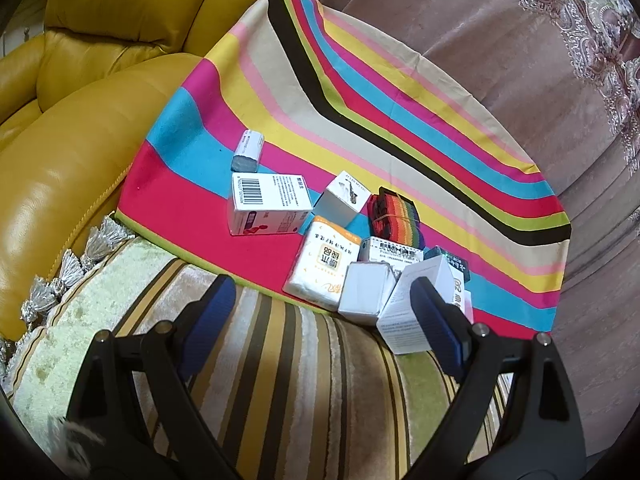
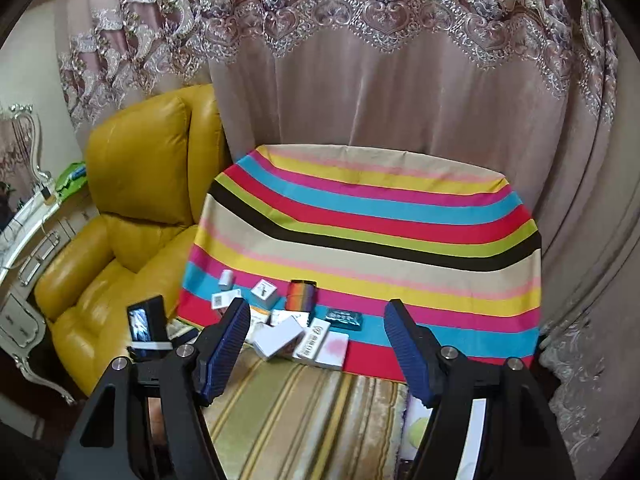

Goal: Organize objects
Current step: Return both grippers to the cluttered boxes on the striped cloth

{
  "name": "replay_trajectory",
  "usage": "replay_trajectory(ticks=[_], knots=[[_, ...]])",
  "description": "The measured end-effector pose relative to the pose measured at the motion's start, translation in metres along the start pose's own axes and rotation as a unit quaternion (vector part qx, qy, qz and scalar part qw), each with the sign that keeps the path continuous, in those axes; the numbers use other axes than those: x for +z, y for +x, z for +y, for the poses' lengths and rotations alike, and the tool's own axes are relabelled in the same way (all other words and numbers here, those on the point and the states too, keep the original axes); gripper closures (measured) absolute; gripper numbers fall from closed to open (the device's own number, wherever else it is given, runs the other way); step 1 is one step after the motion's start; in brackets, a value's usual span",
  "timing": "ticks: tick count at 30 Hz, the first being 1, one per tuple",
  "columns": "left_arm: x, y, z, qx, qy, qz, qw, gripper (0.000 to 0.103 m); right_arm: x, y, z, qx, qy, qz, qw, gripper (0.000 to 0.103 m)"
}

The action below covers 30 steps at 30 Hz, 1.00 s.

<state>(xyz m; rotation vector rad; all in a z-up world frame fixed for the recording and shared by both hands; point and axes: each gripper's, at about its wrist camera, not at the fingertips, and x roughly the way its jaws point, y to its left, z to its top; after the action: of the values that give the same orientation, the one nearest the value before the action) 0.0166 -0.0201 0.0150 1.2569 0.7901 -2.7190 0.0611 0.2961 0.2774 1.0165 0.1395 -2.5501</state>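
Note:
Several small boxes and packs lie in a loose cluster on a bright striped cloth (image 1: 360, 92). In the left wrist view I see a barcode box (image 1: 269, 202), a grey-ended box (image 1: 248, 155), a white cube box (image 1: 344, 200), a tissue pack (image 1: 323, 266), a rainbow striped roll (image 1: 394, 216), and white boxes (image 1: 366, 292) near the cloth's front edge. My left gripper (image 1: 320, 316) is open and empty, above a striped cushion just short of the cluster. My right gripper (image 2: 318, 344) is open and empty, farther back, with the same cluster (image 2: 280, 320) between and beyond its fingers.
A yellow leather armchair (image 2: 132, 216) stands left of the cloth. A pink embroidered curtain (image 2: 380, 92) hangs behind. A green and brown striped cushion (image 1: 288, 380) lies in front. A white dresser (image 2: 24, 248) stands at far left. A teal packet (image 2: 344, 315) lies on the cloth.

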Motion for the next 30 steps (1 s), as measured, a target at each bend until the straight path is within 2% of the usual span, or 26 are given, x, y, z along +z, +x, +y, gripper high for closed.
replay_trajectory(ticks=[2, 9, 17, 19, 25, 30], knots=[[0.000, 0.001, 0.002, -0.001, -0.004, 0.001, 1.0000, 0.012, -0.001, 0.006, 0.000, -0.010, -0.002, 0.007, 1.000, 0.032], [0.003, 0.001, 0.007, 0.001, -0.013, 0.000, 0.9999, 0.012, -0.003, 0.018, -0.010, 0.003, 0.025, 0.040, 0.999, 0.033], [0.002, 0.002, 0.008, 0.001, -0.017, 0.001, 0.9999, 0.012, -0.004, 0.006, -0.003, -0.036, -0.003, 0.003, 0.999, 0.032], [0.002, 0.003, 0.009, 0.001, -0.019, 0.002, 0.9998, 0.012, -0.006, 0.010, -0.005, -0.033, 0.000, 0.006, 0.999, 0.032], [0.012, 0.005, 0.017, 0.012, -0.022, -0.013, 0.9996, 0.012, -0.030, 0.049, -0.021, -0.020, 0.038, 0.023, 0.999, 0.032], [0.019, 0.015, 0.028, 0.019, -0.037, -0.003, 0.9991, 0.012, -0.060, 0.102, -0.036, -0.018, 0.079, 0.060, 0.995, 0.029]])
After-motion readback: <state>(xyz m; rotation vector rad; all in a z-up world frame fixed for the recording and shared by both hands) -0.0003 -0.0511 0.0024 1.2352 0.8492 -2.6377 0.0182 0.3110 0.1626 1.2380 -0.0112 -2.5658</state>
